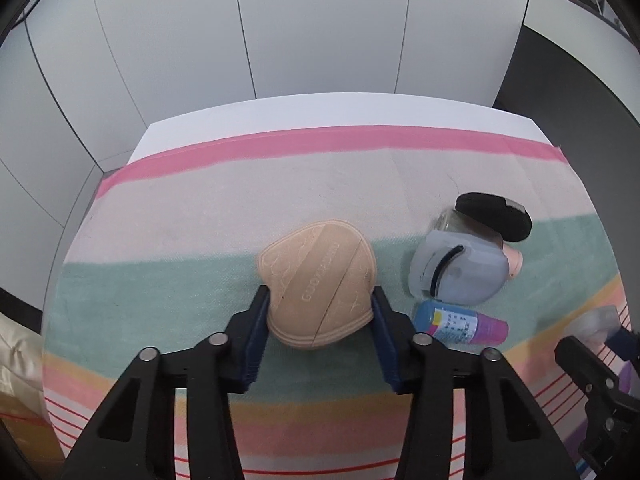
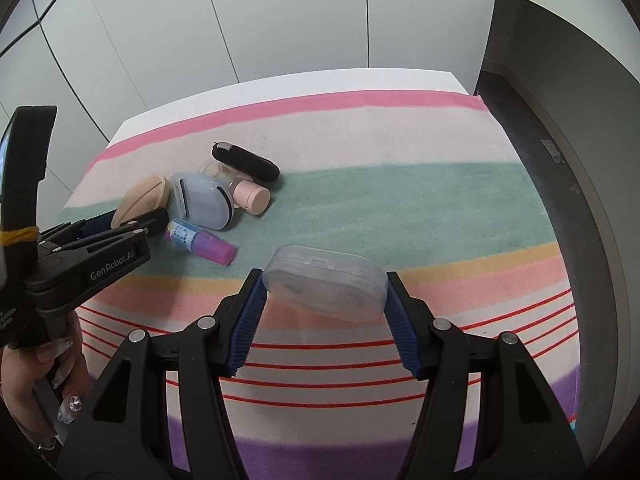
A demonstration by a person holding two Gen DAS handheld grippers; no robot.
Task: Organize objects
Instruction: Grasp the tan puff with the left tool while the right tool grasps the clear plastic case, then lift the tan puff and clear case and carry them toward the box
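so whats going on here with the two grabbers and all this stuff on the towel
A person is tidying small toiletries on a striped towel, with a gripper in each hand. The left gripper has its jaws closed on a beige powder puff. The right gripper holds a clear plastic case. A grey case, a black pouch, a pink-capped bottle and a blue and purple bottle lie clustered nearby.

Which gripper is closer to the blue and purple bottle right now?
Left. The left gripper, holding the beige pouch, sits right beside the bottle; the right gripper, holding a clear case, is farther off.
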